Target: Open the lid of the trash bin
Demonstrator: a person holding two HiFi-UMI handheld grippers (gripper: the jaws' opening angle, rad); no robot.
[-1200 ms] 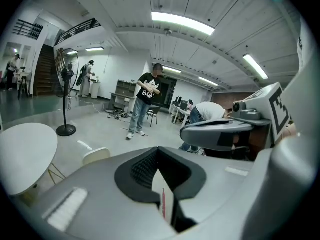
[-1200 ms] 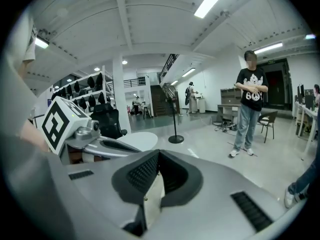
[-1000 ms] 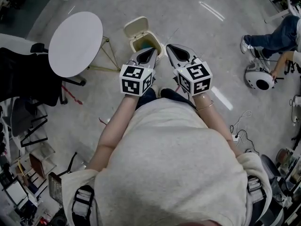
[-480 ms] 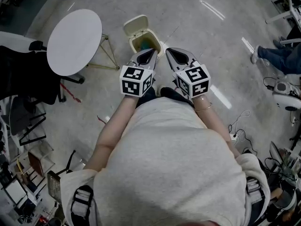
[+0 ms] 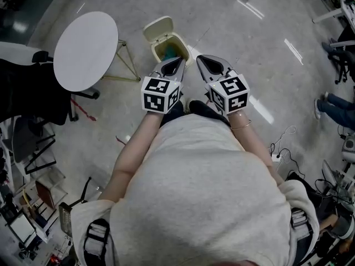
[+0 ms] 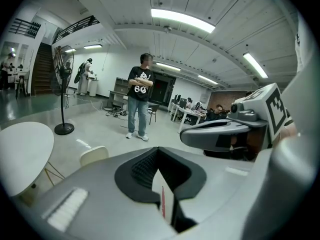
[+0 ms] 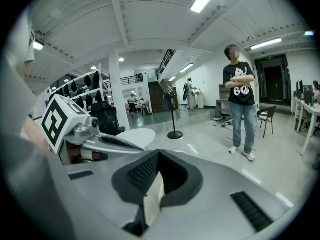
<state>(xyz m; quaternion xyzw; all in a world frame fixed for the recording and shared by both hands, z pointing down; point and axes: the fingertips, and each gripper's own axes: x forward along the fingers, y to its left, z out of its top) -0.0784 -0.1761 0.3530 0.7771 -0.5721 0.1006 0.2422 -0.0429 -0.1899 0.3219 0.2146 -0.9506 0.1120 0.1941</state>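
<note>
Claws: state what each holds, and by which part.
Nothing is held. The left claw and the right claw are both shut and empty.

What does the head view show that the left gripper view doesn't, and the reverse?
Only the head view: the trash bin's open inside, and the wearer's torso from above. Only the left gripper view: ceiling lights, a staircase, and a standing person with crossed arms. Both: the white round table, the bin's raised lid, and the left tongs and right tongs, each shut and empty.
</note>
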